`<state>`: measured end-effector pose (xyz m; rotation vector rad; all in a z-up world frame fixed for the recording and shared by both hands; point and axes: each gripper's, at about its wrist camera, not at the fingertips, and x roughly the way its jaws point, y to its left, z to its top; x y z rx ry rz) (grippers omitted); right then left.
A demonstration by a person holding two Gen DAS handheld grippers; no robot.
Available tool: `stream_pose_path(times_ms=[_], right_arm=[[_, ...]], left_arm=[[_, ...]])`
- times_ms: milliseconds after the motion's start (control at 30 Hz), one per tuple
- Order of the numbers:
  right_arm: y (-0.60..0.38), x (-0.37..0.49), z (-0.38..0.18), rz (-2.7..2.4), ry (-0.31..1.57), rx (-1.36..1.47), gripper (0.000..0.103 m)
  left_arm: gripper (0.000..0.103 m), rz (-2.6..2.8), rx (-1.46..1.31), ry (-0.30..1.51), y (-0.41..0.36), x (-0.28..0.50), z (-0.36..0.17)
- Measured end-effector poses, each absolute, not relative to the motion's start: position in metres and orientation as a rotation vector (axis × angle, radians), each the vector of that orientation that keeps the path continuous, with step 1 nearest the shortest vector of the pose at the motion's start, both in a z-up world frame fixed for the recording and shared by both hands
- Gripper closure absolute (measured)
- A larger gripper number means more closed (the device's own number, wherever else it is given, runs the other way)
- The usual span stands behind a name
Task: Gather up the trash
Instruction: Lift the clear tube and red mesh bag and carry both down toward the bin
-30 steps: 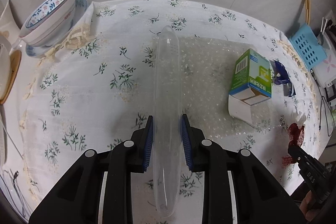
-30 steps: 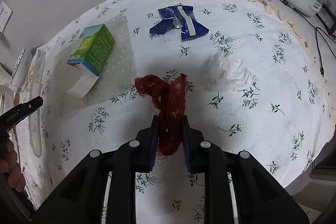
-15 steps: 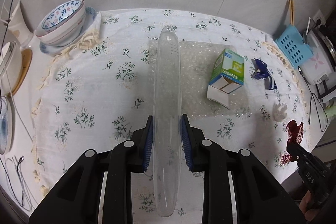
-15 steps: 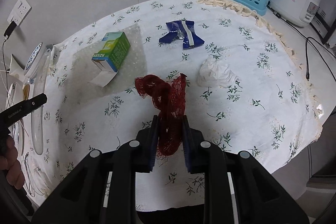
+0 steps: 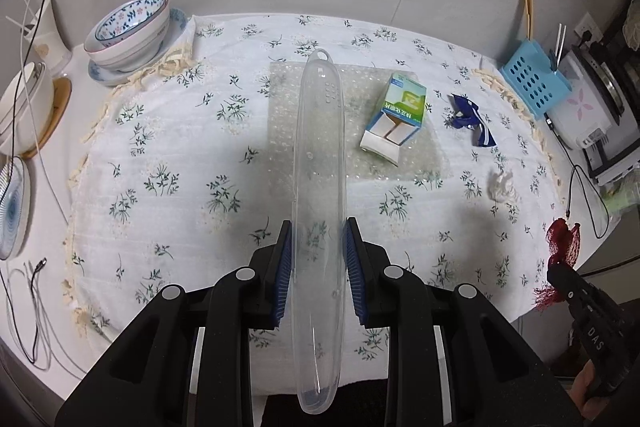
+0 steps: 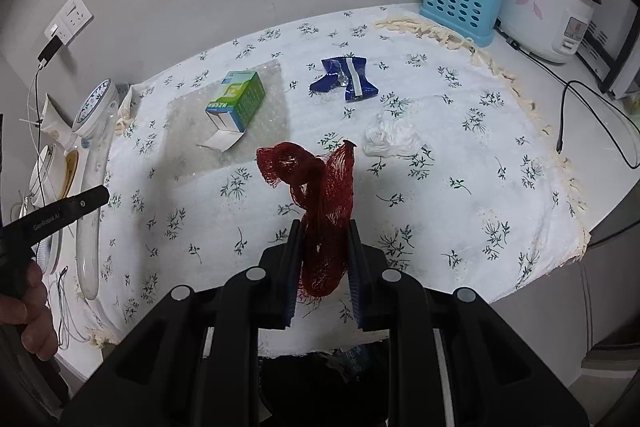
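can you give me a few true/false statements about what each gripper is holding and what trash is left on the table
1. The left gripper is clamped on a long clear plastic case. True.
2. The right gripper is empty. False: it is shut on a red mesh net bag.
3. The green and white carton lies on a sheet of clear bubble wrap. True.
4. The crumpled blue foil wrapper is inside the light blue perforated utensil holder. False: it lies on the floral tablecloth, apart from the holder.
5. A crumpled white tissue sits on the cloth. True.
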<state>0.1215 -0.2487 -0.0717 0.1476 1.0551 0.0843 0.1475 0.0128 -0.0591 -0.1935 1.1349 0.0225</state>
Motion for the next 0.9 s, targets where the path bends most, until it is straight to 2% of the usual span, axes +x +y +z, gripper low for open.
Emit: stream_pose_path(times_ms=[900], right_arm=[[-0.240,0.060,-0.038,0.157,0.979,0.062,0.083]], left_arm=[[0.078,-0.041,-0.179,1.098,-0.024,0.066,-0.039]])
